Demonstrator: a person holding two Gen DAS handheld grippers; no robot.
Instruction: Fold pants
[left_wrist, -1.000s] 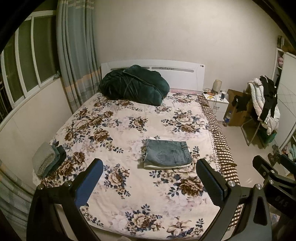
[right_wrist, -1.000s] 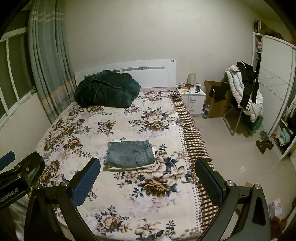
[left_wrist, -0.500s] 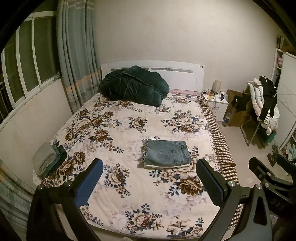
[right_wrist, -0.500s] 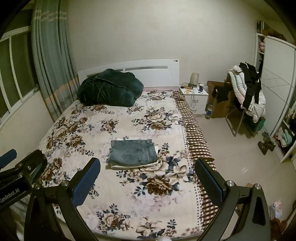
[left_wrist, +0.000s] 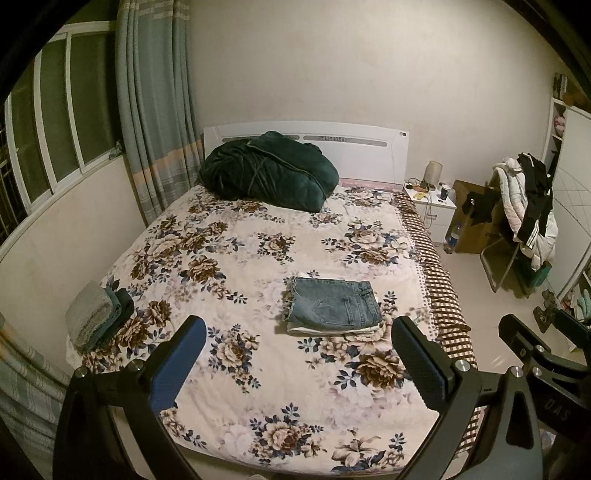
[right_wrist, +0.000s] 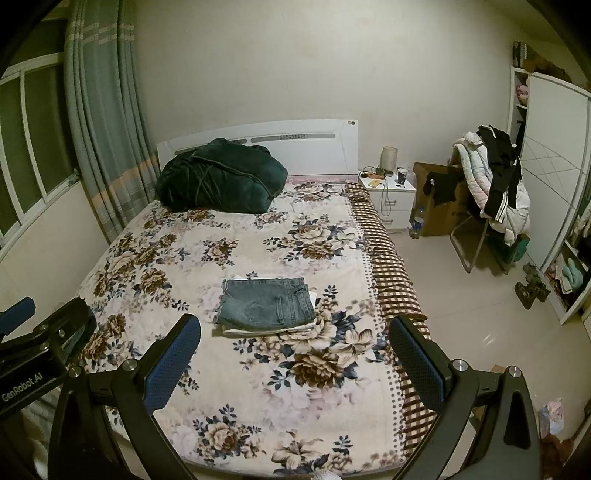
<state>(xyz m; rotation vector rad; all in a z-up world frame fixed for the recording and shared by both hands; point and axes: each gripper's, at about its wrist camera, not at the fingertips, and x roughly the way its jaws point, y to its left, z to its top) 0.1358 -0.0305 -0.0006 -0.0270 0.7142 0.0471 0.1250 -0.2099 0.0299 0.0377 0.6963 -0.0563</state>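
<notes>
The folded jeans (left_wrist: 334, 305) lie on the bed (left_wrist: 236, 266), long axis three-to-nine o'clock, at twelve o'clock from both tongs. Left tongs (left_wrist: 299, 363) and right tongs (right_wrist: 295, 360) hang spread and empty, well short of them, neither clearly nearer
</notes>
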